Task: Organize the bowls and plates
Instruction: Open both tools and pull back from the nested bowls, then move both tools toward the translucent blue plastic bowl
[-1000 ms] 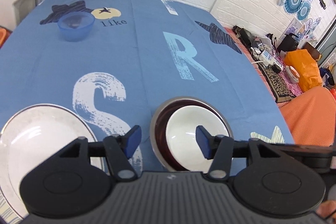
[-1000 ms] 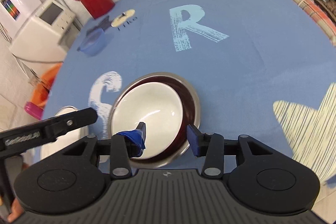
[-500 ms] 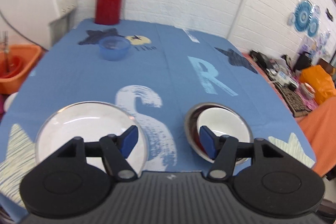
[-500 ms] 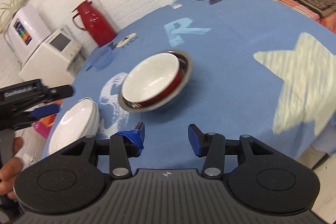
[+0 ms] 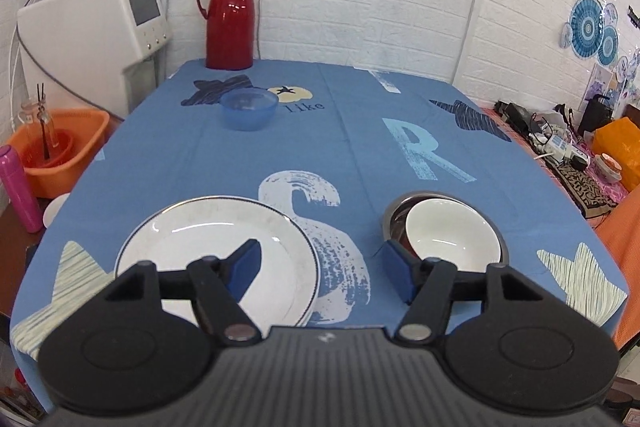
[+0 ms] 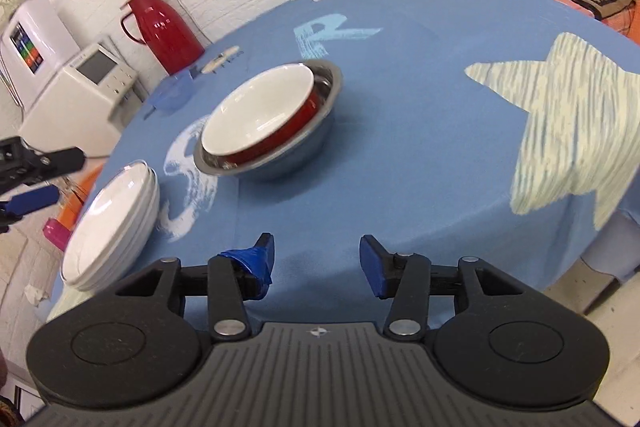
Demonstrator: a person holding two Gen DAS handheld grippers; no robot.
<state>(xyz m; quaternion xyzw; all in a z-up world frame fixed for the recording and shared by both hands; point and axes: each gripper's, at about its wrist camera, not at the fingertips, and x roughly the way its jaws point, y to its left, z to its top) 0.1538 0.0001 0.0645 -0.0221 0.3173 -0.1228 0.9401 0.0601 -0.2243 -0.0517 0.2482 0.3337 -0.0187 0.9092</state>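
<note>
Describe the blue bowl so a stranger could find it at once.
Start at the red thermos jug at the far end of the blue tablecloth. Just in front of it sits the translucent blue bowl, alone; the other bowls are nested together at the near edge.

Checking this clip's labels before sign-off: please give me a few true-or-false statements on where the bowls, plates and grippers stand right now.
1. The white bowl sits inside the metal bowl. True.
2. The right gripper is shut on the white bowl. False: it is open, holds nothing, and is well short of the bowls.
3. The white plates are stacked beside the nested bowls. True.
4. The blue bowl is stacked on the plates. False: it stands alone at the far end near the red jug.
5. The left gripper is open. True.
</note>
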